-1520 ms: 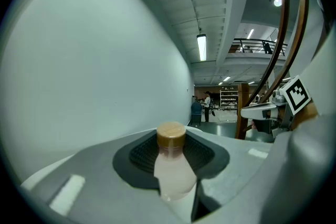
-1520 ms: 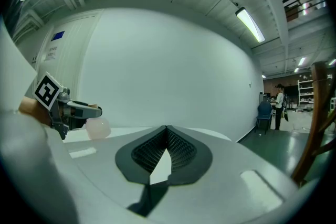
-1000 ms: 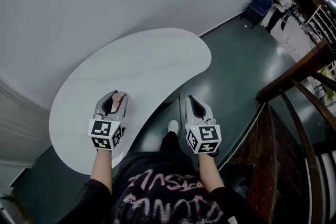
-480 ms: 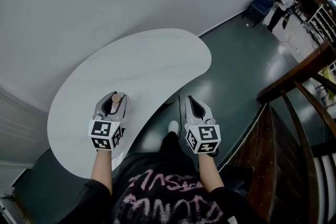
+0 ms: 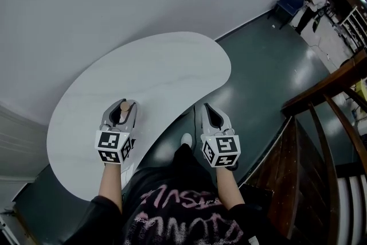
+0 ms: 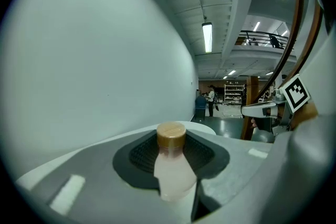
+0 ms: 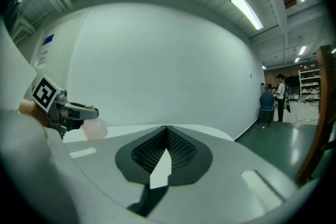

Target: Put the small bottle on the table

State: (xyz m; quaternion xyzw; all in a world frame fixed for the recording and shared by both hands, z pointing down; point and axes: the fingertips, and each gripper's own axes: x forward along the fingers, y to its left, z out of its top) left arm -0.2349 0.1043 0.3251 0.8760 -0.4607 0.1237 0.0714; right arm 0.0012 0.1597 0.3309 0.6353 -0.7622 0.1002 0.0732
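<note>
The left gripper (image 5: 120, 115) has its fingers clamped on the small pale-pink bottle with a round tan cap (image 6: 170, 165), at the near edge of the white kidney-shaped counter (image 5: 155, 66). The right gripper (image 5: 211, 116) is just beside that edge, its fingers pressed together on nothing.

From well above the table (image 5: 160, 66) we look steeply down. Cameras on our left gripper (image 5: 121, 107) and right gripper (image 5: 208, 108) sit low by its near edge, facing across it; all three views share its top.
</note>
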